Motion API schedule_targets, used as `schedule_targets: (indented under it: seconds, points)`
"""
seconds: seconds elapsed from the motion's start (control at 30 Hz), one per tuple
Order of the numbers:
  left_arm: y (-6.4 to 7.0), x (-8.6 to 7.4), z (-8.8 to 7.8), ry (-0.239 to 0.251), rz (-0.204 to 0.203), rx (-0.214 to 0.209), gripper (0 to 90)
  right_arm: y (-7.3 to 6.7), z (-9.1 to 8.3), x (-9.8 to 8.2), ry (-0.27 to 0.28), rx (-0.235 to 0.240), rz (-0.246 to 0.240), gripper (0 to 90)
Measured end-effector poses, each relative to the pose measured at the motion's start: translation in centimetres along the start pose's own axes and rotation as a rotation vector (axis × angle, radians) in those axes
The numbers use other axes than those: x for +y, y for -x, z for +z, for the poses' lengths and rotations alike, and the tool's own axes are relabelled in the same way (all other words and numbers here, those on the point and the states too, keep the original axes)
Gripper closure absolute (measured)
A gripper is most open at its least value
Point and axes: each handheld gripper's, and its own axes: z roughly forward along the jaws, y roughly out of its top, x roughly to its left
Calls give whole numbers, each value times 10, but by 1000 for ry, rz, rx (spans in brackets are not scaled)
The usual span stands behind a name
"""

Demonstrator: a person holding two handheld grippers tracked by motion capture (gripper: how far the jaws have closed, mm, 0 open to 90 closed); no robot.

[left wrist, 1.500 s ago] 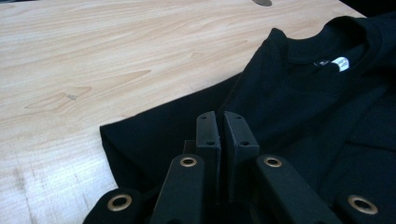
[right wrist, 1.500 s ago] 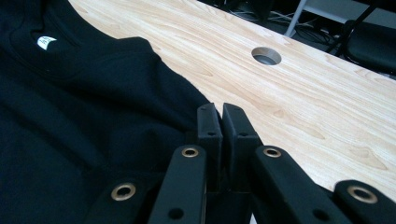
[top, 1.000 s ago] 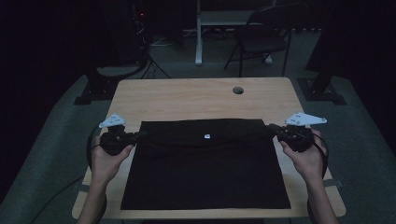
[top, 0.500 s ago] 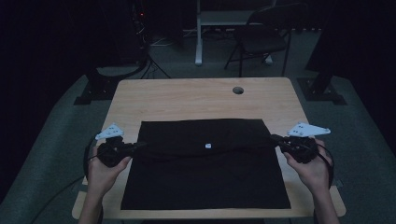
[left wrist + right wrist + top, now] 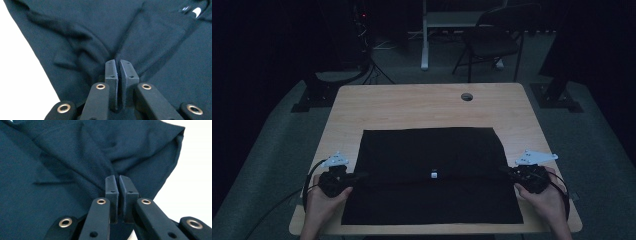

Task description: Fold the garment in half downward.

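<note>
One dark garment (image 5: pixel 432 175), one wooden table (image 5: pixel 412 105), two grippers: left gripper (image 5: pixel 354 176), right gripper (image 5: pixel 507 171), one chair (image 5: pixel 489 40).

Wooden table (image 5: pixel 412 107); dark garment (image 5: pixel 432 150) spread flat, covering near half.

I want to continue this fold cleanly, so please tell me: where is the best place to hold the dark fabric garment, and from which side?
Probably at the two side edges of the dark fabric garment, where its folded line ends, each approached from outside, level with the table. The left gripper and right gripper pinch there, and the cloth bunches between their closed jaws, so the fold stays straight.
</note>
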Motion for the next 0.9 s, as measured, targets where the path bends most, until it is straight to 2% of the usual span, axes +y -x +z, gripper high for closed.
schedule_targets:
  seconds: [0.1,0.23,0.33,0.47,0.67,0.8,0.9]
  points:
    - [5,-6,3,-39,22,11,857,-5,1,-5,-40,15,-11,857]
    - [7,-9,7,-50,26,22,853,-10,11,-12,-100,30,-21,855]
    - [6,-10,9,-49,24,23,848,-9,12,-12,-99,39,-6,854]
    - [5,-12,10,-31,19,24,841,-9,14,-11,-106,31,-20,850]
    - [6,-9,13,-25,32,67,833,-5,18,-10,-80,31,-1,848]
    - [1,-3,17,-19,20,83,827,-1,24,-7,-69,28,7,847]
    - [-3,2,22,-15,8,92,826,4,31,0,-72,9,-2,845]
